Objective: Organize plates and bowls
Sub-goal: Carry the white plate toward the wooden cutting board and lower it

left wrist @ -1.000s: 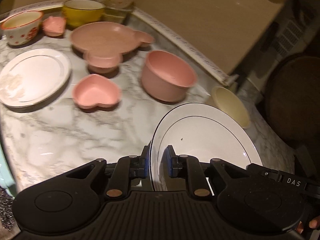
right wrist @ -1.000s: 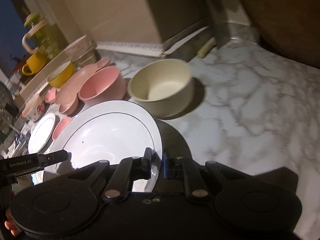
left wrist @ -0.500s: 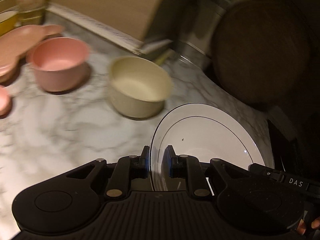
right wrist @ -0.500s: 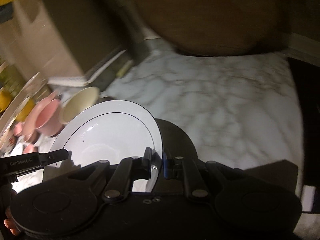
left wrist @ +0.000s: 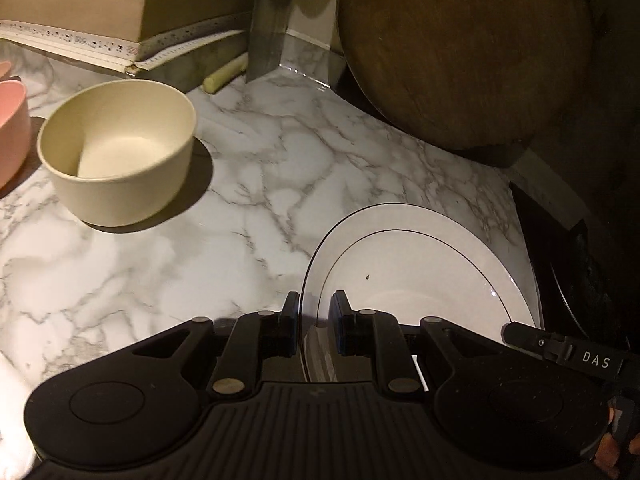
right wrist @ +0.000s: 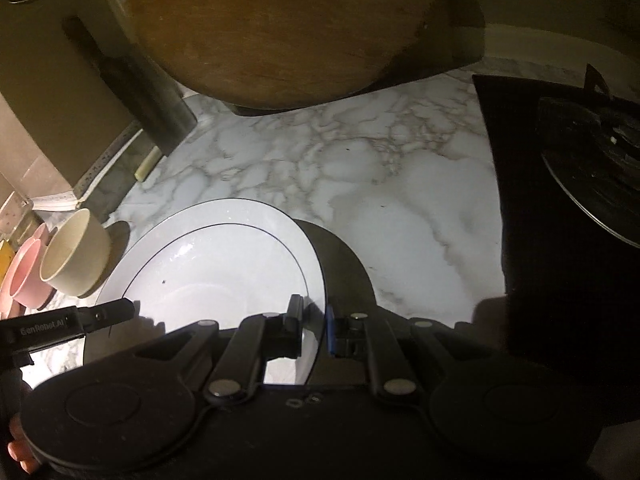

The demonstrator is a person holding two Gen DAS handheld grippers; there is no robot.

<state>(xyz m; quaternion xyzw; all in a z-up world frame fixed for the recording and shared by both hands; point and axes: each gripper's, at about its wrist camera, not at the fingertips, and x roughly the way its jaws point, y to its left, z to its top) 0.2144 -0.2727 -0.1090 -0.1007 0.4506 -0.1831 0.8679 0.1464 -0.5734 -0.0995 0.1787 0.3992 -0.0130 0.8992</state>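
**A:** What did I have on the far left of the counter?

**B:** From my left wrist view, a pink bowl [left wrist: 12,128] sat cut off at the left edge of the marble counter [left wrist: 248,184], and a cream bowl [left wrist: 116,148] stood upright just beside it, both well apart from my fingers.

**A:** And the plate?

**B:** The white plate [left wrist: 420,276] with thin dark rings was in my left gripper [left wrist: 314,322]. Its near left rim ran between the two fingers, one pad on the underside and one on the upper face, both closed tight on that rim. The plate spread away to the right of the fingers, over the counter's right part, near the black stove edge [left wrist: 560,260].

**A:** What did the right side show?

**B:** My right gripper [right wrist: 312,330] pinched the same plate's [right wrist: 216,264] opposite rim, fingers clamped on either face, the dish spreading left of them. I saw a round shadow [right wrist: 344,268] under the plate, but could not tell whether it touched the counter [right wrist: 360,168].

**A:** Beyond it?

**B:** A round wooden board [right wrist: 288,28] leaned at the back edge, and the stove [right wrist: 568,184] filled the right.
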